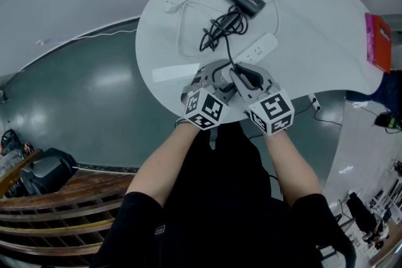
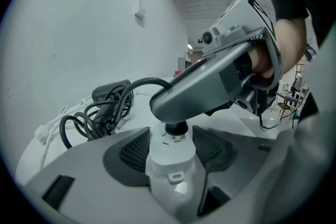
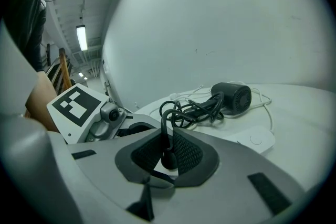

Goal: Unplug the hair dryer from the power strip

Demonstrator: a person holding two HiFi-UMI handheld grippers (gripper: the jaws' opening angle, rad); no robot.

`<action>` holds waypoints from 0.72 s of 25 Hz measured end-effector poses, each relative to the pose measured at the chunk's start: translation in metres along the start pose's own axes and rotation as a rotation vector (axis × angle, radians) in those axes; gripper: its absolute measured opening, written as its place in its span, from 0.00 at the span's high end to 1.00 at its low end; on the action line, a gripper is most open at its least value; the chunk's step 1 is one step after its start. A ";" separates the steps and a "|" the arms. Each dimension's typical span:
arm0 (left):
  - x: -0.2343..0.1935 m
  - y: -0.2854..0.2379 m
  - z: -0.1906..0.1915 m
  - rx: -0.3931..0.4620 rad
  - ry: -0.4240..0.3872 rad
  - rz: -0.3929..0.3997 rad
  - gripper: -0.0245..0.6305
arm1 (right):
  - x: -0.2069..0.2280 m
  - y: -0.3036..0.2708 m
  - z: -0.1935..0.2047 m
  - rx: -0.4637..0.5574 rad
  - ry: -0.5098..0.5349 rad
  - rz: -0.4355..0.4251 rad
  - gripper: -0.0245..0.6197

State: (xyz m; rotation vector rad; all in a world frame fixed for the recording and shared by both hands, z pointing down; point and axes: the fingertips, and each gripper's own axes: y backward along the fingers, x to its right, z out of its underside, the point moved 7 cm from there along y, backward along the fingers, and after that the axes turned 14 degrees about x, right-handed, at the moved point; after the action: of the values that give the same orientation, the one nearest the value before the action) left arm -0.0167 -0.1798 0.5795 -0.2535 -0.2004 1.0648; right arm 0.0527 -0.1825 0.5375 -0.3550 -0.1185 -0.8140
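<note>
The left gripper [image 2: 170, 150] has its fingers clenched on the near end of the white power strip [image 1: 257, 47]. This strip lies on the round white counter [image 1: 314, 34], and its long axis runs away from the person, to the far right. The black plug [image 2: 176, 128] is seated in a socket just beyond the left fingers. The right gripper [image 3: 168, 153] reaches over the left one, and its fingers are closed on the plug where the cord [image 3: 194, 110] leaves it.

The hair dryer [image 3: 234, 98] rests at the far side of the counter, with its cord lying in loose coils between it and the strip. The plug stands upright from the top face of the strip, so the pull should probably go straight up while the left gripper holds the strip down.
</note>
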 end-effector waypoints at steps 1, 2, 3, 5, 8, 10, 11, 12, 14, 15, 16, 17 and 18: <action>0.000 -0.001 0.000 -0.006 -0.004 0.005 0.57 | -0.001 0.002 -0.001 0.021 -0.014 0.000 0.86; 0.000 -0.001 0.001 -0.012 -0.009 0.010 0.57 | -0.002 0.003 -0.005 0.051 -0.033 -0.005 0.86; 0.000 -0.002 0.001 -0.016 -0.012 0.012 0.57 | -0.003 0.004 -0.010 0.080 -0.043 -0.014 0.86; -0.001 -0.002 0.001 -0.018 -0.015 0.010 0.57 | -0.005 0.001 -0.020 0.102 -0.020 -0.026 0.86; -0.001 -0.001 0.002 -0.021 -0.011 0.007 0.57 | 0.000 -0.002 -0.026 0.108 -0.023 -0.024 0.86; -0.001 -0.002 0.001 -0.019 -0.007 0.013 0.57 | 0.004 0.002 -0.030 0.111 -0.036 -0.013 0.86; -0.001 -0.002 0.001 -0.018 -0.003 0.017 0.57 | 0.006 0.004 -0.032 0.110 -0.046 -0.009 0.86; -0.001 -0.002 0.002 -0.019 0.003 0.021 0.57 | 0.007 0.005 -0.033 0.108 -0.057 -0.004 0.86; -0.002 -0.001 0.003 -0.029 0.021 0.029 0.57 | 0.008 0.010 -0.034 0.103 -0.077 0.009 0.86; -0.002 -0.001 0.003 -0.039 0.031 0.030 0.57 | 0.010 0.012 -0.035 0.102 -0.085 0.017 0.86; -0.004 0.000 0.002 -0.049 0.038 0.026 0.56 | 0.013 0.015 -0.037 0.102 -0.092 0.026 0.86; -0.005 0.002 0.001 -0.054 0.042 0.018 0.56 | 0.015 0.018 -0.039 0.101 -0.100 0.035 0.86; -0.007 0.004 -0.002 -0.052 0.043 0.010 0.56 | 0.017 0.021 -0.040 0.100 -0.110 0.040 0.86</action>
State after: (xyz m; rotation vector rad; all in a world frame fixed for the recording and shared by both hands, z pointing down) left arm -0.0230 -0.1844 0.5759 -0.3244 -0.1886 1.0636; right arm 0.0778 -0.1951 0.4986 -0.3070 -0.2529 -0.7458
